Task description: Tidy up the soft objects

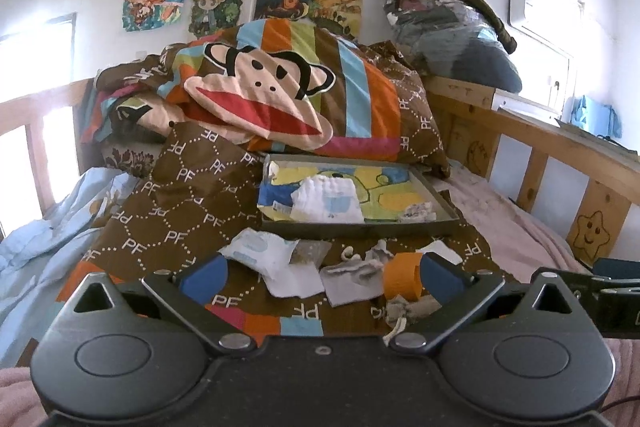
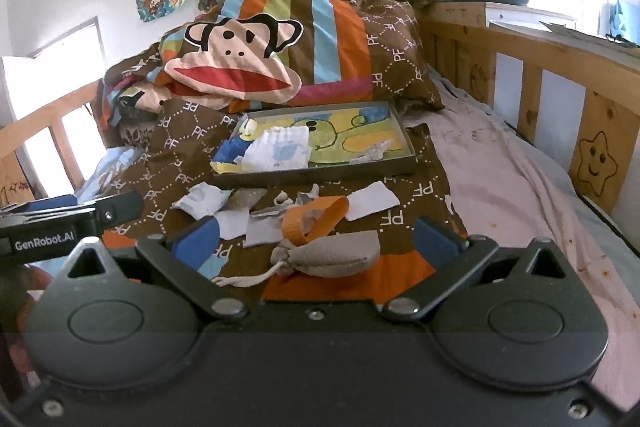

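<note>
Lying scattered on a brown quilt printed with white "PF" letters (image 2: 180, 163), the soft things sit just in front of a shallow grey rectangular tray (image 2: 400, 131) that rests on the same quilt on the bed. Inside the tray are a yellow, green and blue cartoon-print cloth (image 2: 344, 137), a folded white cloth with pale blue print (image 2: 280, 149) on its left part, and a small crumpled whitish piece (image 2: 374, 153) near its front right corner.

On the quilt in front of the tray lie a crumpled white-and-blue cloth (image 2: 200, 201), flat white and grey fabric pieces (image 2: 260, 225), a white rectangular piece (image 2: 372, 205) to the right, an orange fabric band loop (image 2: 316, 219), and, closest to the right camera, a grey drawstring pouch (image 2: 332, 255) with its cord trailing to the left.

The right gripper (image 2: 316, 239) hovers over the quilt with its blue-padded fingers spread wide, holding nothing; the pouch and orange band lie between them. The left gripper (image 1: 320, 275) is likewise wide open and empty, with the fabric pieces between its fingers and the orange band just beside its right finger. A striped pillow with a cartoon monkey face (image 1: 272, 87) is propped behind the tray against the wooden bed frame (image 1: 560, 143).
</note>
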A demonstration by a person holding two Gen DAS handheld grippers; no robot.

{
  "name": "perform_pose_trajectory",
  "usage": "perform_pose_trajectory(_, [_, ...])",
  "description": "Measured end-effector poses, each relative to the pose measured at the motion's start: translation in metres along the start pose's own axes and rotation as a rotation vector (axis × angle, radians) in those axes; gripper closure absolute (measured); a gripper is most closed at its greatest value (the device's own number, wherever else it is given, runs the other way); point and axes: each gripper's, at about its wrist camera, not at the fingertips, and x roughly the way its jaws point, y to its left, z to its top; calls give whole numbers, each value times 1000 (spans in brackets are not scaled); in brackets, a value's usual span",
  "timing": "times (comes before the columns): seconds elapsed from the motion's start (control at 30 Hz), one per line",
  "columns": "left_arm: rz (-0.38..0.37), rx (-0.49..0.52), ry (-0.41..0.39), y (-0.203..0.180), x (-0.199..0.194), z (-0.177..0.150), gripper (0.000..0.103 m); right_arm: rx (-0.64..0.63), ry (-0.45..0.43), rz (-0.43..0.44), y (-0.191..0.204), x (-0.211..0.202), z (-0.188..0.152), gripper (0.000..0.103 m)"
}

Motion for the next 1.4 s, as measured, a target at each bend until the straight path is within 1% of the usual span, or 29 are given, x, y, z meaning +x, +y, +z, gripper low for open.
perform_pose_trajectory(0.33, [8, -7, 32, 0, 5, 0, 1, -37, 35, 5, 0, 5, -3, 0])
perform_pose_trajectory(0.57, [23, -7, 62, 2, 11, -2, 1, -9, 74, -5, -5, 18, -2, 0])
perform_pose_trajectory(1.4, [26, -5, 67, 2, 13, -3, 1, 45, 70, -42, -4, 24, -10, 0])
